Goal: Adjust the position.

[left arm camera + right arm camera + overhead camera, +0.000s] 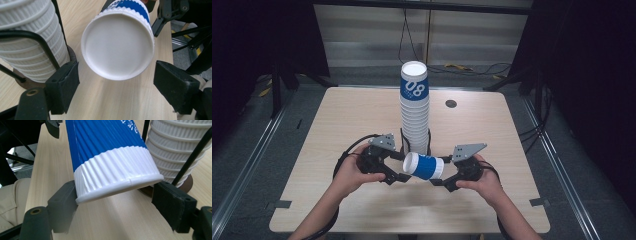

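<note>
A blue and white ribbed paper cup lies level above the near middle of the table, between the two grippers. My right gripper is shut on its wide white-banded end, with a pad against each side of the rim. My left gripper stands open; the cup's closed white end faces it, between and just ahead of the pads without touching them. Right behind stands a tall stack of the same cups in a black wire holder, with a blue cup on top.
The light wooden table has a round dark grommet behind the stack at the right. Cables lie on the floor past the far edge. The holder's dark round foot is close to my right gripper.
</note>
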Tool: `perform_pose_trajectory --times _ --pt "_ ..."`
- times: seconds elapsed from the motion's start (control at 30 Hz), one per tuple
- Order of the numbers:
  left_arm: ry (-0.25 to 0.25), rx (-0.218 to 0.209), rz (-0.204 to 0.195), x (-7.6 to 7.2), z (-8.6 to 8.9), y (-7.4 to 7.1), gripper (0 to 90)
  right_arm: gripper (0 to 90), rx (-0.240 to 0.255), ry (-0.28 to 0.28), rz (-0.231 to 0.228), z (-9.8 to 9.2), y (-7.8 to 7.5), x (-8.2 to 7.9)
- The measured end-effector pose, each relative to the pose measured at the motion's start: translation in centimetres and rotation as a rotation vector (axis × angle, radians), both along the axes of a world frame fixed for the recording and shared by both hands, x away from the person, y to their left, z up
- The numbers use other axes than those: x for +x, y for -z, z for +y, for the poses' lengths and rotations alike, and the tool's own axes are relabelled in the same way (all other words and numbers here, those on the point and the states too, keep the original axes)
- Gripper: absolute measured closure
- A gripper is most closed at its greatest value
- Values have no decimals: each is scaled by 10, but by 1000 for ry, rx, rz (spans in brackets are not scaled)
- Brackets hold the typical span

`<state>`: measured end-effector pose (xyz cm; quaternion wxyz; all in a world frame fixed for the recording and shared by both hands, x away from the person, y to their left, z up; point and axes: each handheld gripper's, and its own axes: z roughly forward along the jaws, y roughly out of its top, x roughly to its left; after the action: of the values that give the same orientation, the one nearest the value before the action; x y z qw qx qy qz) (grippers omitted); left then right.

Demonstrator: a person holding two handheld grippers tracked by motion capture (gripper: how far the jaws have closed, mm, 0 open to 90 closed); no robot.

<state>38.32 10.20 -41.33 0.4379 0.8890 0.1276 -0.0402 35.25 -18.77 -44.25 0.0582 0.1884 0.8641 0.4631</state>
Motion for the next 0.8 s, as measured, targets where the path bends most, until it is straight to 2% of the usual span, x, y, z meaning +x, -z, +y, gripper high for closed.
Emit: perform_pose_trajectory --times 0.13,0.23,0.27,0.33,0.5,0.53,0.8 --pt "-1 25 -13 1 2 3 205 217 -15 -2 1 -1 -1 1" --pt "-8 27 -12 1 3 5 205 217 -36 -4 3 -1 -2 1" --pt "-12 44 -12 1 3 5 204 217 -38 -6 6 -1 -2 2" --pt "-16 38 -10 1 4 7 205 217 -51 -6 5 -1 -3 2" --pt "-16 58 -24 -1 3 8 205 217 -78 -4 8 -2 -4 3" --pt "-14 73 -24 -2 3 8 205 217 -84 -8 8 -2 -4 3" --pt "-21 76 -14 -2 3 13 206 216 -122 -22 3 -1 -8 4"
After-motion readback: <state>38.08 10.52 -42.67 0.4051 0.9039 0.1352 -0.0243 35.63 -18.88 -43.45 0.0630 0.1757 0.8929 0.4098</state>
